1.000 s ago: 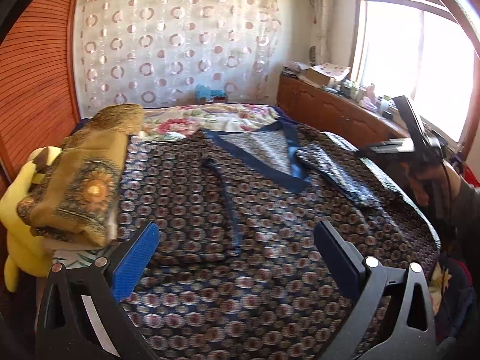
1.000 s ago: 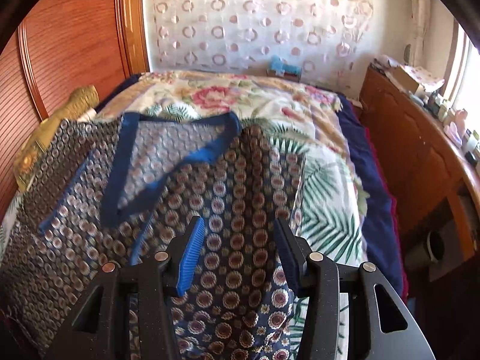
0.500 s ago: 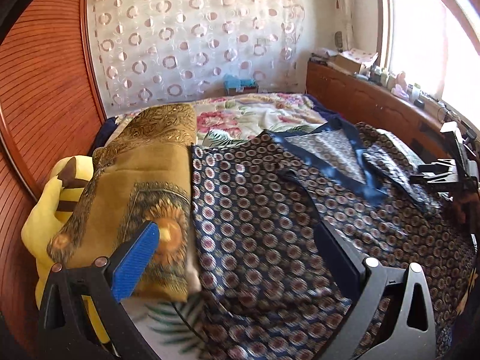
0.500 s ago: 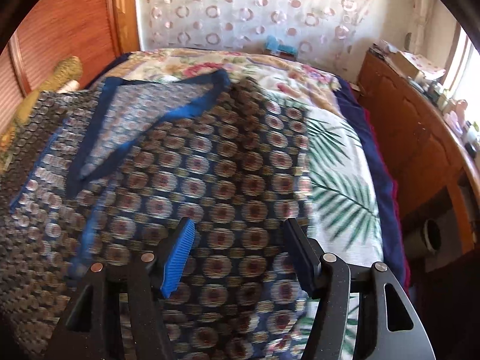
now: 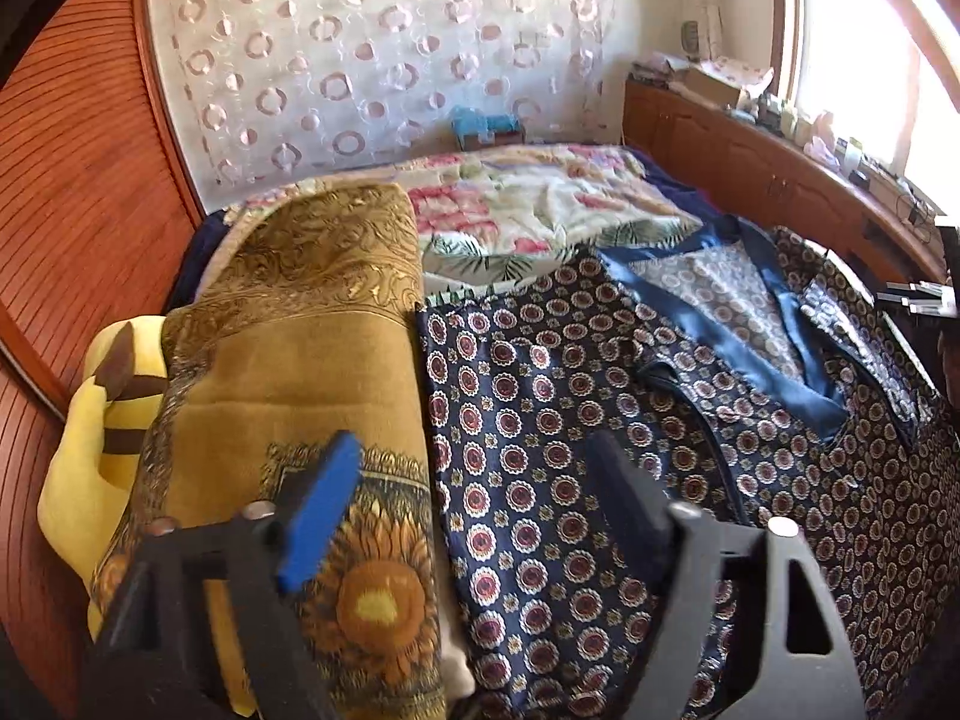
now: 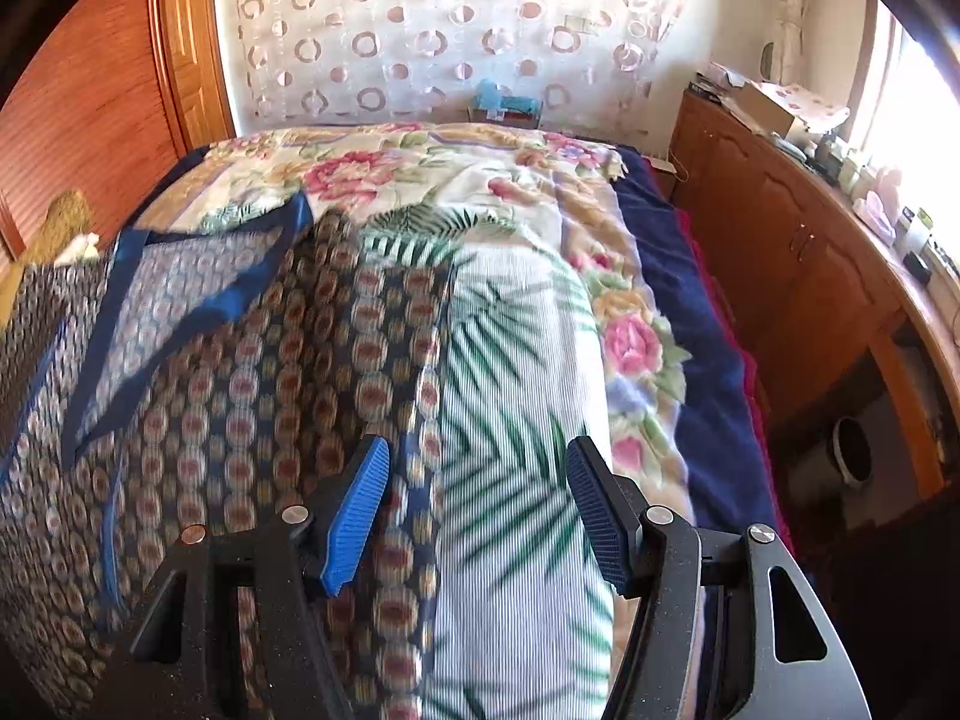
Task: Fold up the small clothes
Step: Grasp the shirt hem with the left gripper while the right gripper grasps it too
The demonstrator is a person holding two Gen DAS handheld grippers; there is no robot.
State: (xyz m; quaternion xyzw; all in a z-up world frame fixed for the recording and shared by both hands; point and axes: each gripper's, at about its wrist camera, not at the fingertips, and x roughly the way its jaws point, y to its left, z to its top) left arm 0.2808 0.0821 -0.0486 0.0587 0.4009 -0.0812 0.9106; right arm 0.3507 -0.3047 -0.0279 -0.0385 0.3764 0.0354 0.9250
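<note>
Aim each gripper at its own side edge of the garment (image 5: 600, 450) and pinch only one layer, not the bedspread (image 6: 516, 420) under it. The garment lies flat across the bed. Your left gripper (image 5: 474, 510) has just been closing, jaws still apart, straddling the left edge beside the pillow (image 5: 300, 360). Your right gripper (image 6: 477, 510) is spread, with the right edge just inside its left jaw.
</note>
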